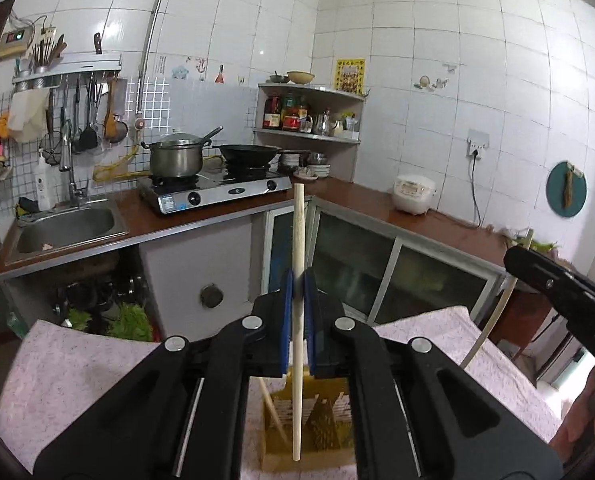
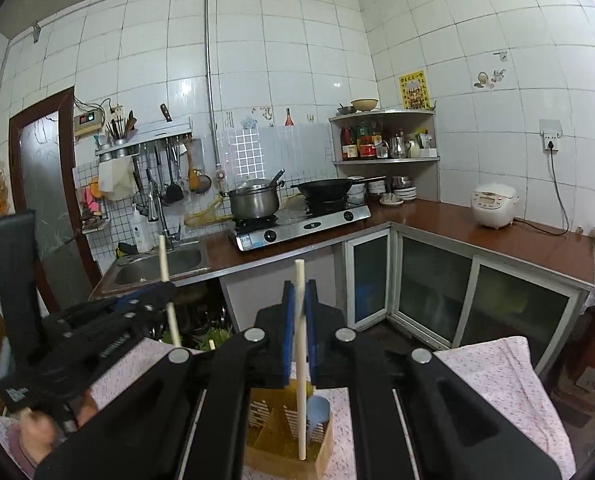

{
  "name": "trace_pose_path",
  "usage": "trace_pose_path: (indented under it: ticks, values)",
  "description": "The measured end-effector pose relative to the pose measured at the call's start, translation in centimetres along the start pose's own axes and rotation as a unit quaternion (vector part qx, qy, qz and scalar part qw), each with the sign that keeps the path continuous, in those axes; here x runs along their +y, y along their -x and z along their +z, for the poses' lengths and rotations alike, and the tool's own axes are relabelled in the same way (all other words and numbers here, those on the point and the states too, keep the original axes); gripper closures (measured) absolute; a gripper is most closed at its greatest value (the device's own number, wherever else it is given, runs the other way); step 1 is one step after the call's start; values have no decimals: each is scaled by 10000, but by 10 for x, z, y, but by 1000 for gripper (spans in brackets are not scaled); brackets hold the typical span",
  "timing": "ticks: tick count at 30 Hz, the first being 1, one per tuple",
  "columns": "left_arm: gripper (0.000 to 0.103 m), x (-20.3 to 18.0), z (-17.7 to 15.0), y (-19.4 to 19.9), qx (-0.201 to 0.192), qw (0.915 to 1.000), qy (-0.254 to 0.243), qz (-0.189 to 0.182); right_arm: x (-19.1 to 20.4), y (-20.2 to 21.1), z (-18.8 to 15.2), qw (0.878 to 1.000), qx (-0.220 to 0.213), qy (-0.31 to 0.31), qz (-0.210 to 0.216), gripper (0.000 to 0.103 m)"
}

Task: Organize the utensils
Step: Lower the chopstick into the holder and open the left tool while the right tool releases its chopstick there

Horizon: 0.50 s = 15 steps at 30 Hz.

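My left gripper [image 1: 298, 284] is shut on a pale wooden chopstick [image 1: 298, 240], held upright with its lower end over the yellow-brown utensil holder [image 1: 329, 432] on the pink cloth. My right gripper [image 2: 299, 294] is shut on another pale chopstick [image 2: 302, 360], upright, its lower end inside the same holder [image 2: 275, 428], beside a blue spoon [image 2: 318, 408]. A further chopstick [image 1: 271, 412] leans in the holder. The left gripper also shows in the right wrist view [image 2: 165, 292] at the left, and the right gripper's body shows in the left wrist view [image 1: 557, 284] at the right.
The holder stands on a table under a pink patterned cloth [image 1: 69, 372]. Behind are a counter with a sink [image 1: 67, 228], a gas stove [image 1: 217, 192] with pot and wok, a corner shelf [image 1: 309, 112], a rice cooker [image 1: 413, 194] and glass-door cabinets [image 1: 377, 272].
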<state>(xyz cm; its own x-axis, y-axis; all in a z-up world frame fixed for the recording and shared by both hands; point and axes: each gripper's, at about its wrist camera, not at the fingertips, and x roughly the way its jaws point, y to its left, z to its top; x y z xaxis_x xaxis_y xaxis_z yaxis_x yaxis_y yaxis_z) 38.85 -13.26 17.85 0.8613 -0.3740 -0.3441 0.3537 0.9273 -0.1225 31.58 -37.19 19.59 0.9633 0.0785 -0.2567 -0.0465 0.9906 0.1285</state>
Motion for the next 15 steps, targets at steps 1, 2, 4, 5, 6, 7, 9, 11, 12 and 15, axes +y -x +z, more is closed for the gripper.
trace_pose_path:
  ticks: [1, 2, 4, 5, 6, 7, 9, 11, 12, 15]
  values:
    - [99, 2, -1, -4, -55, 10000, 21, 21, 0, -2, -2, 10000, -22, 14, 16, 97]
    - [99, 3, -3, -8, -99, 9999, 24, 52, -1, -6, -4, 10000, -51, 17, 22, 97]
    - [99, 3, -6, -18, -58, 10000, -36, 47, -4, -15, -9, 10000, -33, -11, 34, 97]
    - [99, 5, -9, -23, -30, 10000, -32, 61, -4, -19, -11, 10000, 3, -13, 44, 97]
    - [99, 6, -14, -26, -21, 10000, -6, 44, -5, -25, -16, 10000, 42, 1, 59, 97]
    - [99, 8, -19, -30, -25, 10000, 21, 14, -5, -28, -20, 10000, 67, 20, 58, 97]
    - [99, 12, -30, -38, 5, 10000, 48, 48, -7, -35, -32, 9999, 130, 50, 57, 97]
    - [98, 18, -41, -46, 47, 9999, 98, -18, -9, -42, -43, 9998, 188, 45, 104, 97]
    - [99, 19, -47, -49, 90, 9999, 99, -11, -10, -46, -52, 9996, 230, 65, 136, 97]
    - [99, 22, -64, -55, 225, 9997, 70, -15, -10, -56, -70, 9991, 370, 149, 111, 97]
